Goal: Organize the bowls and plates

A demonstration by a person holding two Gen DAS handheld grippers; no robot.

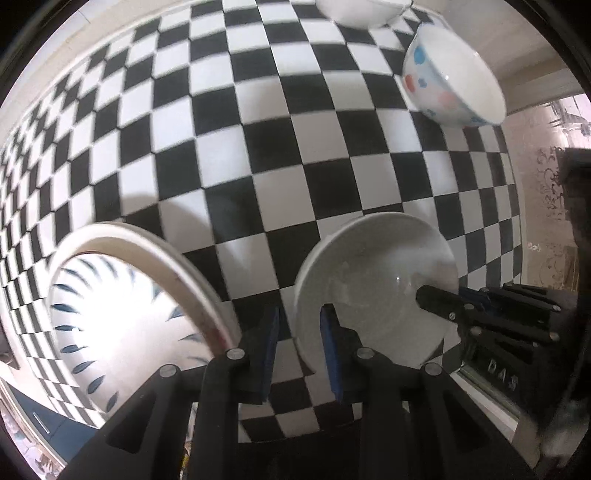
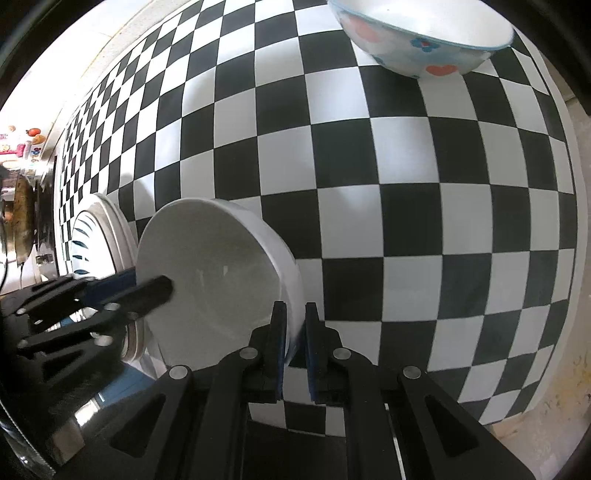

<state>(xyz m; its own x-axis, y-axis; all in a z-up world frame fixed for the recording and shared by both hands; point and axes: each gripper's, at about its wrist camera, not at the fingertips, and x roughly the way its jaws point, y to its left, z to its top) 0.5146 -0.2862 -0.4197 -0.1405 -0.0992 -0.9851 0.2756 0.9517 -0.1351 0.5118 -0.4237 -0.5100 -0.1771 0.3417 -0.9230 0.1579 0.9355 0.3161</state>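
A plain white bowl [image 1: 373, 280] [image 2: 210, 273] is held above the checkered table by both grippers. My left gripper [image 1: 301, 325] has its jaws on either side of the bowl's rim, closed on it. My right gripper [image 2: 294, 321] is shut on the opposite rim. Each gripper shows in the other's view: the right gripper [image 1: 439, 302] and the left gripper [image 2: 147, 291]. A stack of plates with a blue leaf pattern [image 1: 122, 317] [image 2: 92, 243] lies to the left. A white bowl with coloured flowers and hearts [image 1: 450, 77] [image 2: 424, 37] stands farther off.
A third white bowl [image 1: 358, 11] sits at the far edge of the checkered table [image 1: 258, 147]. The table's right edge [image 2: 569, 221] drops to a pale floor. Kitchen clutter lies at the far left of the right wrist view [image 2: 18, 184].
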